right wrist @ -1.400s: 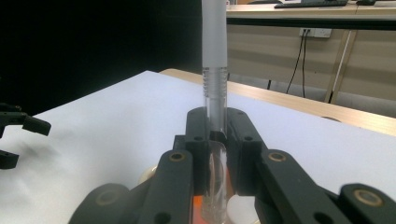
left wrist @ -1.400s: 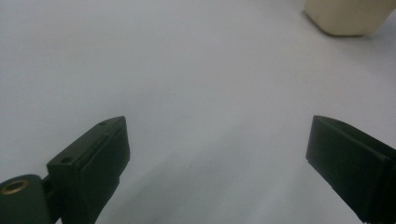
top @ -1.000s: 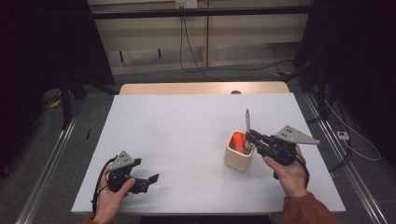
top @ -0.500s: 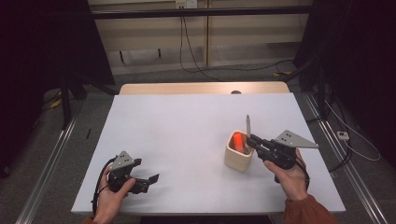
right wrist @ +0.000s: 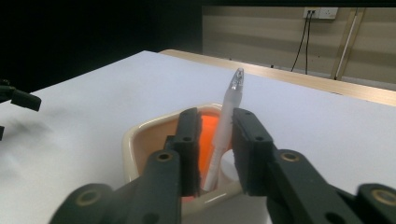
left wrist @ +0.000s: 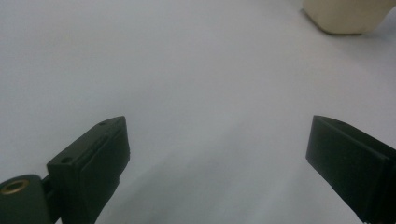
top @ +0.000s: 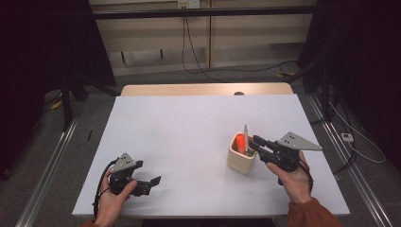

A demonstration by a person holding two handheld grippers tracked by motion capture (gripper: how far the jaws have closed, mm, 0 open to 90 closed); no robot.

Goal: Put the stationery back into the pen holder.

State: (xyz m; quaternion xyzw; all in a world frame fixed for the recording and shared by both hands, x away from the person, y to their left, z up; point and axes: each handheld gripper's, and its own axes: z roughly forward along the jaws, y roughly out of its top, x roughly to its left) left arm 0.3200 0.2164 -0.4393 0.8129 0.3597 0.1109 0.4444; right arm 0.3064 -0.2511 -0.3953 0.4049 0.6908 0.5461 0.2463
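Right gripper lowered, jaws around pen in cup, forearm level

Three cameras: one fixed high above your side, one riding on each gripper.

The high view looks forward and down over the whole table, with the cream cup in its right half. Your right gripper's camera sits very close behind that cup, low and facing the far wall. Your left gripper's camera hovers just over the table, tilted down, with the cup well off at its top right edge. All three views share the cup.
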